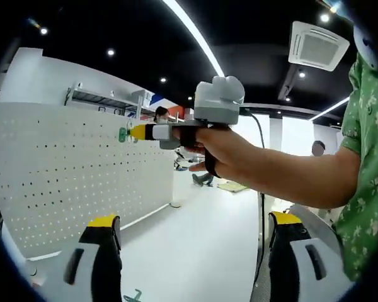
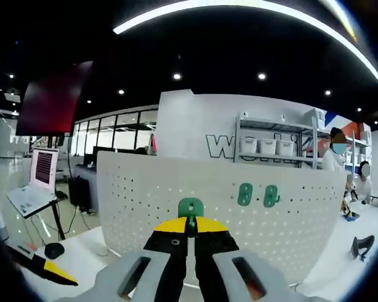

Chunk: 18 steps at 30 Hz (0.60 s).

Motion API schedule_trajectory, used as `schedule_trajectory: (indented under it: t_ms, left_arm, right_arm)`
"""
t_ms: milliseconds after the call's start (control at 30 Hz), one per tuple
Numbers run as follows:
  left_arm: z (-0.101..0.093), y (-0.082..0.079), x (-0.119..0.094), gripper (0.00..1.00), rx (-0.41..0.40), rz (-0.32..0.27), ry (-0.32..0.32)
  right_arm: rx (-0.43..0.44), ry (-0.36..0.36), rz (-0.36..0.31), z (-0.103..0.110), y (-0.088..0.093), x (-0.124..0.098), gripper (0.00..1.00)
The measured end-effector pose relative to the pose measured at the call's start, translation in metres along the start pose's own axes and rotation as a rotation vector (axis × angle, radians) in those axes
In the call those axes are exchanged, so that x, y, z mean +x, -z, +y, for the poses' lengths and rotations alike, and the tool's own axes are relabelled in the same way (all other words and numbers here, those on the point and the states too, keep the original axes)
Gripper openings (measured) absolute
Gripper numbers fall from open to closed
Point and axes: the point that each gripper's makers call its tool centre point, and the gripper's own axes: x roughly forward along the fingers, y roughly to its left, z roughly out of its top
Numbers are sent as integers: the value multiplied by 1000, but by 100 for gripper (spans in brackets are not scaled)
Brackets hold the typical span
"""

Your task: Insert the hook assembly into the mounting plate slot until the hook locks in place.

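Right gripper view: right claw (image 2: 190, 234) pinched shut on green hook (image 2: 190, 208), near white pegboard (image 2: 145, 201), just below two mounted hooks (image 2: 257, 195). Looks light, stiff plastic, slippery; grip its base. Left claw (image 1: 192, 236) wide open, empty.

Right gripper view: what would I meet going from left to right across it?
Open laptop → green hook held in the tongs → two green hooks already on the white pegboard → shelf with white bins → people at the far right.
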Motion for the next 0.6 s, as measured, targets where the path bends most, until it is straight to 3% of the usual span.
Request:
schedule_trajectory:
  t_ms: [267,600]
  left_arm:
    - [-2,5,-3,100,-3,-1,14]
    - [3,6,-3,99,-15,-10,18]
  right_arm:
    - [-19,40,-18,-16,-17,29,1]
    - [-11,74,-6,-28,-12,52,1]
